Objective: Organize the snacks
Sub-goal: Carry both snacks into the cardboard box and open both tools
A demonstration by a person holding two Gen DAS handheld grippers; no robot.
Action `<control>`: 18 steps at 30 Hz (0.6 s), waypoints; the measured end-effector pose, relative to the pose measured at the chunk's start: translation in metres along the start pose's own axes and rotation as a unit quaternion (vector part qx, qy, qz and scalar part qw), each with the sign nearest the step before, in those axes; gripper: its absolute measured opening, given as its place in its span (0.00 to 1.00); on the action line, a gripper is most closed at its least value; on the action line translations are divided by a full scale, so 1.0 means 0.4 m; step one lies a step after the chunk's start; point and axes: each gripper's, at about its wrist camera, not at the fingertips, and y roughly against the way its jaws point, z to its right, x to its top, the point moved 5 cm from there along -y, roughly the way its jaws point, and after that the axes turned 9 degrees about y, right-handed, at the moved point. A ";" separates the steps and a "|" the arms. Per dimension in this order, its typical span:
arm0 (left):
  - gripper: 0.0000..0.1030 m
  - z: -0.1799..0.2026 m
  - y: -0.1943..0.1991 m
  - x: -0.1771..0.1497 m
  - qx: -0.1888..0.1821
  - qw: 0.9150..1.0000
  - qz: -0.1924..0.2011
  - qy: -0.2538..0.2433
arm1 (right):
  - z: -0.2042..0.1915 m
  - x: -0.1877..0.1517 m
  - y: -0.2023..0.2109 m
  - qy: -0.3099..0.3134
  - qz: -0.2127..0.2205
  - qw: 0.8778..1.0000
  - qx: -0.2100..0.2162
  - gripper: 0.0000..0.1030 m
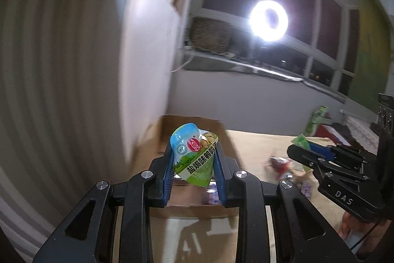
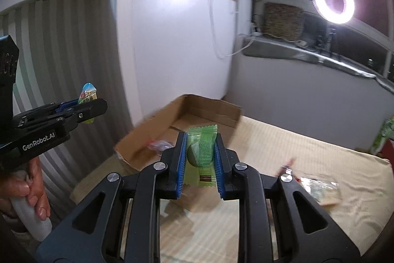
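My left gripper is shut on a blue-and-green snack pouch with Chinese lettering, held in the air above an open cardboard box. My right gripper is shut on a green wrapped snack, held above the near side of the same box. In the right wrist view the left gripper shows at the left with its pouch. In the left wrist view the right gripper shows at the right with its green wrapper. A few snacks lie inside the box.
The box stands on a beige cloth-covered table against a white cabinet. Loose snack packets lie on the cloth at the right. A ring light shines by the window. A green carton stands at the far right.
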 end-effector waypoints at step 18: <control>0.26 -0.032 -0.047 0.052 0.030 0.999 0.009 -0.004 | -0.018 0.014 -0.136 -0.010 0.002 0.998 0.055 0.21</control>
